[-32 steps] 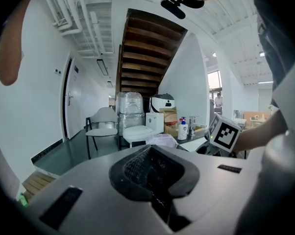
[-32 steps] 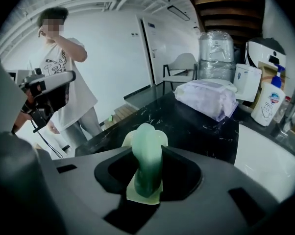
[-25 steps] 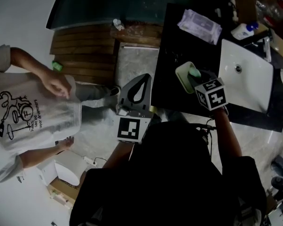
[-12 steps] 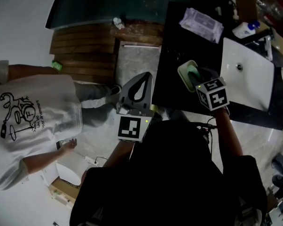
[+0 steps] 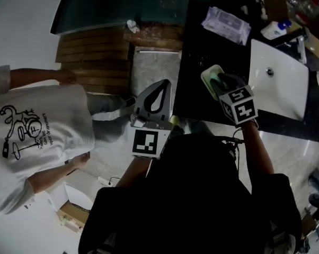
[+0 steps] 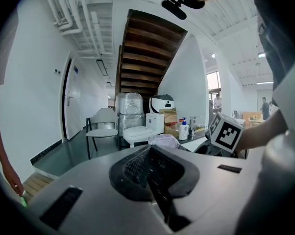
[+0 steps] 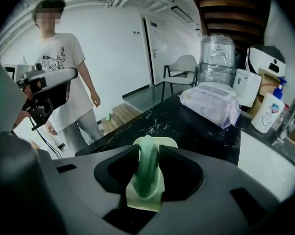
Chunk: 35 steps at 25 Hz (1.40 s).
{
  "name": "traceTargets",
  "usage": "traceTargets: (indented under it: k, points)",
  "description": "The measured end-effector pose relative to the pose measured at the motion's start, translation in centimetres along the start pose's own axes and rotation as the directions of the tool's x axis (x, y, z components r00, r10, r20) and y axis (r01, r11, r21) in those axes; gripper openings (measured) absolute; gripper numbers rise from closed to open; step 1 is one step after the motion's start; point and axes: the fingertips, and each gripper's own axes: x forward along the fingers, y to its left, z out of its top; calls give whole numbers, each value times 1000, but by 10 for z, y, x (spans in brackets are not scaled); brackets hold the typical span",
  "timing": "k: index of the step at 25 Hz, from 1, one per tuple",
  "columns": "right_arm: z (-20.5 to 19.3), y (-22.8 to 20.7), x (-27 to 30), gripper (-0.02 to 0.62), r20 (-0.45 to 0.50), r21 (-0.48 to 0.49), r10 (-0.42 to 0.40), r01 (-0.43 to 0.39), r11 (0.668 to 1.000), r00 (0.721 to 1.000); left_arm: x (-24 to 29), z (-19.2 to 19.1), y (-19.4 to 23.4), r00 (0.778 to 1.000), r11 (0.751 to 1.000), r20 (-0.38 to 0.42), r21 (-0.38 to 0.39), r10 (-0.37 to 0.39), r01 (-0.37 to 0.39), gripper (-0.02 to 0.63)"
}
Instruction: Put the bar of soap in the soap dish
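A green bar of soap [image 7: 148,166] stands on edge between the jaws of my right gripper [image 7: 148,170], which is shut on it. Right under it lies the pale green soap dish [image 7: 146,192] on the black marble counter [image 7: 186,124]. From the head view the soap [image 5: 219,80] sits over the dish [image 5: 210,78] near the counter's left edge, in front of the right gripper [image 5: 223,84]. My left gripper [image 5: 155,100] hangs off the counter over the floor, its jaws shut with nothing in them [image 6: 155,180].
A white sink basin [image 5: 278,81] lies right of the dish. A pack of wipes [image 5: 226,25] and a soap bottle [image 5: 276,29] sit at the counter's far end. A person in a white T-shirt [image 5: 37,131] stands at the left, beside wooden steps [image 5: 98,57].
The right gripper with the soap has shifted slightly further over the dish. The person at the left has drawn the raised arm back. The left gripper has barely moved.
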Motion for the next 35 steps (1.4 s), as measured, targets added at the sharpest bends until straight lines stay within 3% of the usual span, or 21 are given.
traceTargets:
  k: [19, 27, 35]
  points:
    - [-4, 27, 0, 130, 29, 7, -31, 30, 1000, 999, -29, -1, 5, 999, 1000, 21, 20, -24, 24, 3]
    - [-12, 18, -1, 129, 22, 3, -138, 138, 990, 990, -42, 0, 5, 999, 999, 31, 32, -44, 43, 3]
    - [-9, 8, -8, 129, 58, 8, -172, 172, 985, 983, -49, 1, 4, 998, 998, 18, 36, -58, 58, 3]
